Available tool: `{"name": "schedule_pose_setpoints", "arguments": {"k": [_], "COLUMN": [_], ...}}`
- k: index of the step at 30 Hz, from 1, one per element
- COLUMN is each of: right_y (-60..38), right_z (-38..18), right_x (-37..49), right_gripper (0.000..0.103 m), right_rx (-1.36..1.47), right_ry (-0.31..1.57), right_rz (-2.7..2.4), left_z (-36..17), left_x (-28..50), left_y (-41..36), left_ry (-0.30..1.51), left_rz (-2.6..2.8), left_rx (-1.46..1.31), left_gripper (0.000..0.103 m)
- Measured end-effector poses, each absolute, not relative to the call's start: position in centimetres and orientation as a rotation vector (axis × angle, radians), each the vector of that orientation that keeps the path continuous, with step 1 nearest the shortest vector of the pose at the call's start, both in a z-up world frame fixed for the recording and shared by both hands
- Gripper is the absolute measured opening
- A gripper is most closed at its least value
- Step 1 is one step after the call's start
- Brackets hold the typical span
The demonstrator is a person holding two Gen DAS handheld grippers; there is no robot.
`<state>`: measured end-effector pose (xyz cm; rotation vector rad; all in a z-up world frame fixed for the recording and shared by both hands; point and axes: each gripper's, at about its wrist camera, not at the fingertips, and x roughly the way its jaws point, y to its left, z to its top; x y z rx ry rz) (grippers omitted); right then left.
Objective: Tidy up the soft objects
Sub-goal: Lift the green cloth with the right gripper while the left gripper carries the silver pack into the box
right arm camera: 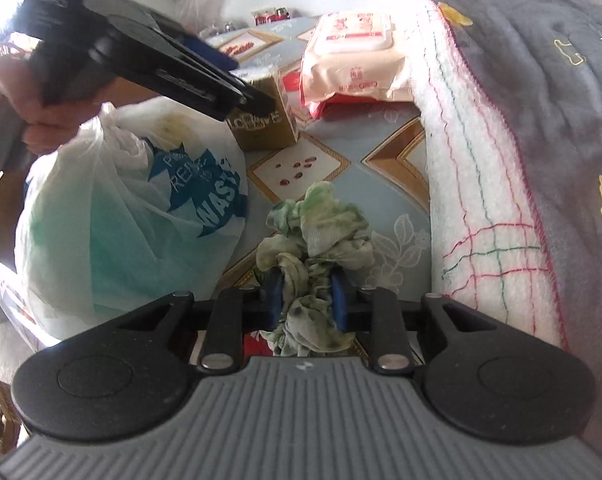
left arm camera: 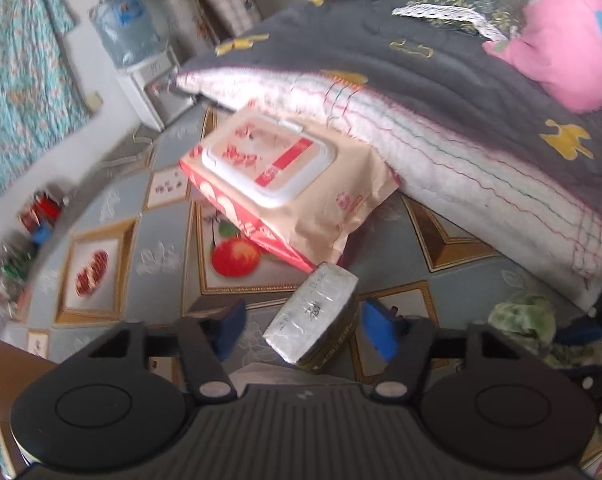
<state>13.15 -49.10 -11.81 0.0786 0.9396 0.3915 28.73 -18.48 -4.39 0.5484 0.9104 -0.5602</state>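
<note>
Green-stained rag (right arm camera: 315, 240), crumpled, sits clenched between my right gripper (right arm camera: 307, 300) pads. My left gripper (left arm camera: 301, 330) stands parted around a small gold box (left arm camera: 315, 316) (touching, I think, though blurred). Beyond lies the wipes pack (left arm camera: 289, 184), against the folded blanket (left arm camera: 441, 128).

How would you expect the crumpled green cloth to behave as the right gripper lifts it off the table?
The green cloth is bunched in loose folds, so it will probably droop either side of the right gripper, which is shut on it. It looks thin and so probably light. Its ribbed weave seems unlikely to slip from the pads.
</note>
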Motion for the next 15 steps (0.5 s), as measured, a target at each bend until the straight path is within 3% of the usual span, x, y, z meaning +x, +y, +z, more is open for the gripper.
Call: {"name": "schedule_pose_setpoints", "arguments": {"k": [1, 7, 15], "right_y": [-49.2, -49.4, -48.7], "right_z": [-11.6, -10.2, -4.1], "right_x": [13.1, 12.8, 9.9], "right_gripper": [0.022, 0.021, 0.021], "right_rx": [0.086, 0.086, 0.068], "right_ry": [0.933, 0.888, 0.735], "right_rz": [0.392, 0.375, 0.402], "left_z": [-4.5, -3.0, 7.8], "left_x": [28.9, 29.2, 24.1], "left_y": [-18.4, -17.6, -10.1], "left_ry": [0.931, 0.956, 0.823], "left_rz": [-0.564, -0.534, -0.449], "left_rx": [0.524, 0.402, 0.130], "left_gripper": [0.047, 0.026, 0.025]}}
